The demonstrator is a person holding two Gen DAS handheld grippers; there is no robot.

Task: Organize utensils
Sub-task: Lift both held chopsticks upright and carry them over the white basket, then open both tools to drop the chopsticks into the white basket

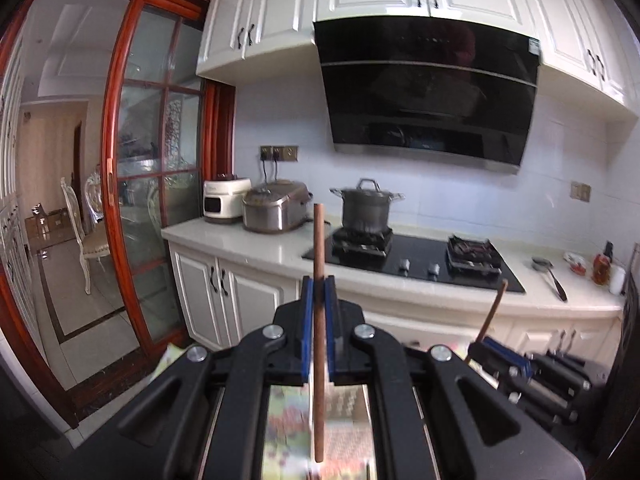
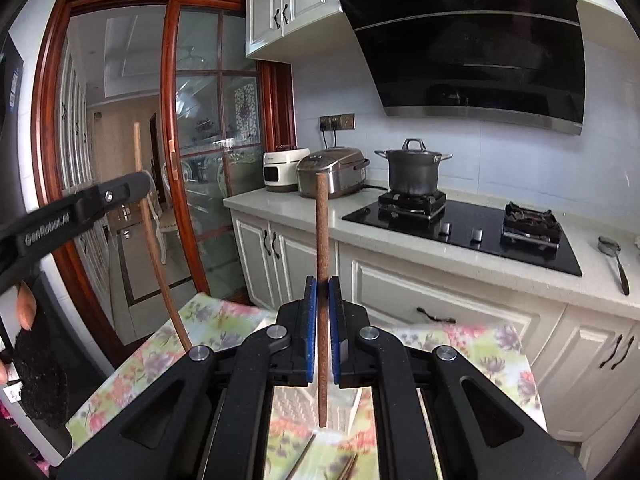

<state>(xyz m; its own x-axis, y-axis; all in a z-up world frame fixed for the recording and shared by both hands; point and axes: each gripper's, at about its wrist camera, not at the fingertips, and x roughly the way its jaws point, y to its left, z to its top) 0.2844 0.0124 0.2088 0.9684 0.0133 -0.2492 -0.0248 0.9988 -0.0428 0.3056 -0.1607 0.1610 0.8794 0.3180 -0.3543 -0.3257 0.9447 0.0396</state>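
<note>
Both sets of jaws are clamped tight, each on one brown chopstick standing nearly upright. The left gripper (image 1: pixel 319 292) pinches its chopstick (image 1: pixel 319 320) mid-length; the right gripper (image 2: pixel 322 292) grips the other chopstick (image 2: pixel 322 240) likewise. Under them lies a floral tablecloth (image 2: pixel 192 320). Off at one o'clock sits a lidded pot (image 2: pixel 414 170) on the black stove (image 2: pixel 480 236), a ladle (image 2: pixel 614 260) at three.

Home kitchen: white cabinets (image 1: pixel 256 20), gas hob (image 1: pixel 416 258), range hood (image 1: pixel 428 88)
</note>
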